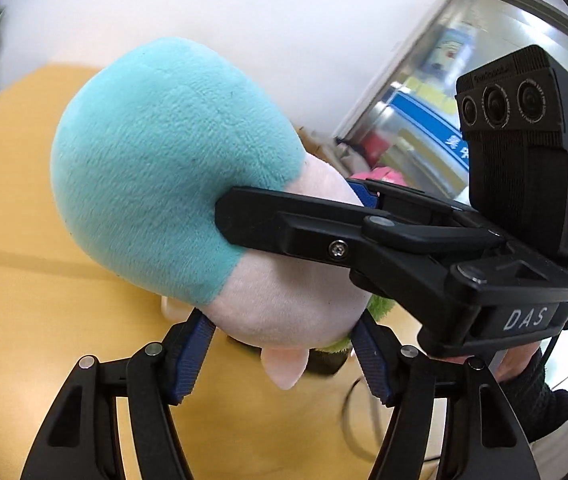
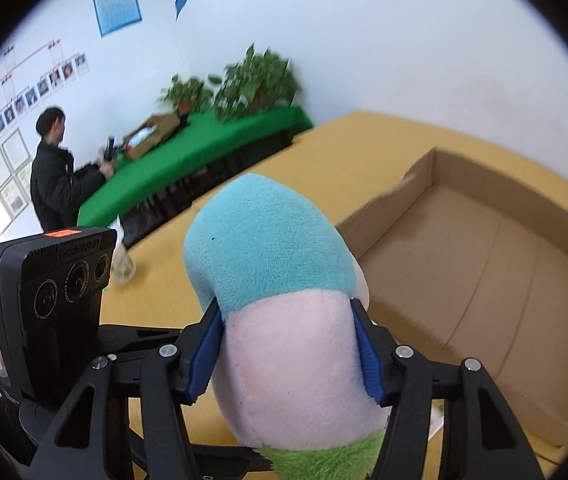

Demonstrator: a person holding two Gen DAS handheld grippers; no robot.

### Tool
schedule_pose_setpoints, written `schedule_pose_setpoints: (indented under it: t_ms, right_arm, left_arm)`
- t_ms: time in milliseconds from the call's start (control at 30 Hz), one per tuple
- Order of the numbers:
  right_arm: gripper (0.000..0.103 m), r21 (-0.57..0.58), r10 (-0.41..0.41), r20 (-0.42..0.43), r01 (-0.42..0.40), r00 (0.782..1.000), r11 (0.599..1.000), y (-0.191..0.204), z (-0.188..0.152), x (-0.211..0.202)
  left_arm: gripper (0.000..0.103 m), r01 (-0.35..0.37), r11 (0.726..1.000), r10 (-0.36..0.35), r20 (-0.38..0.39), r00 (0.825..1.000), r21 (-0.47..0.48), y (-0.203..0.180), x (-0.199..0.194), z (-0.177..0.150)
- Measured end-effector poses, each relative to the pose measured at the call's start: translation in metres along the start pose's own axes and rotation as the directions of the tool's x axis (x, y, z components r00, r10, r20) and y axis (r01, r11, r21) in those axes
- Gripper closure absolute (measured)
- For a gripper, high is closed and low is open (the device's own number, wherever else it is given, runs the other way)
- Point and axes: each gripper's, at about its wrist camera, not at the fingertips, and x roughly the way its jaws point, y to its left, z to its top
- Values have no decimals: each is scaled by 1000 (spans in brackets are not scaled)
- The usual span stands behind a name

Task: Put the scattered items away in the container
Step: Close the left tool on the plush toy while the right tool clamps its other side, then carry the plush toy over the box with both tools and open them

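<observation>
A plush toy [image 1: 172,168] with a teal top, pale pink body and green base is held above the yellow table. Both grippers grip it. My left gripper [image 1: 284,344] is shut on its pink lower part. My right gripper [image 2: 286,344] is shut on its pink middle, and it also shows in the left wrist view [image 1: 284,216], reaching in from the right. The plush [image 2: 276,280] fills the middle of the right wrist view. An open cardboard box [image 2: 484,264] lies on the table to the right of the plush, its inside bare.
The yellow table [image 2: 324,152] runs to a white wall. A green-covered bench [image 2: 188,160] with potted plants [image 2: 256,80] stands at the back left, with a person in black [image 2: 52,176] beside it. A small bag [image 2: 122,268] lies on the table at left.
</observation>
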Motion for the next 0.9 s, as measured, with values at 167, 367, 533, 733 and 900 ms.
schedule_pose_setpoints:
  t_ms: [167,367,533,733,900]
  right_arm:
    - [45,18,-51,91,49,995,999,-21,43,-33]
    - [45,76,-95,148,84,984,994,-63,90,-48]
    - [45,110,-133,161,116,978,987,-103,127,-38]
    - [45,169,-183,156,156,971,973,-154,162,3]
    - [45,239,-194,114,162,974,957,-205,168,56]
  left_arm:
    - [33,9,996,-12,26,1000,89,-22,5,58]
    - [33,22,987,-24,5,1000,160,-30,31,129]
    - [33,43,982,-36,-40,999,182,-9,60,186]
    - [36,53,983,-33,-113,993,178,32,117,243]
    - [37,50,990,-23,-196,980,135,71,184,267]
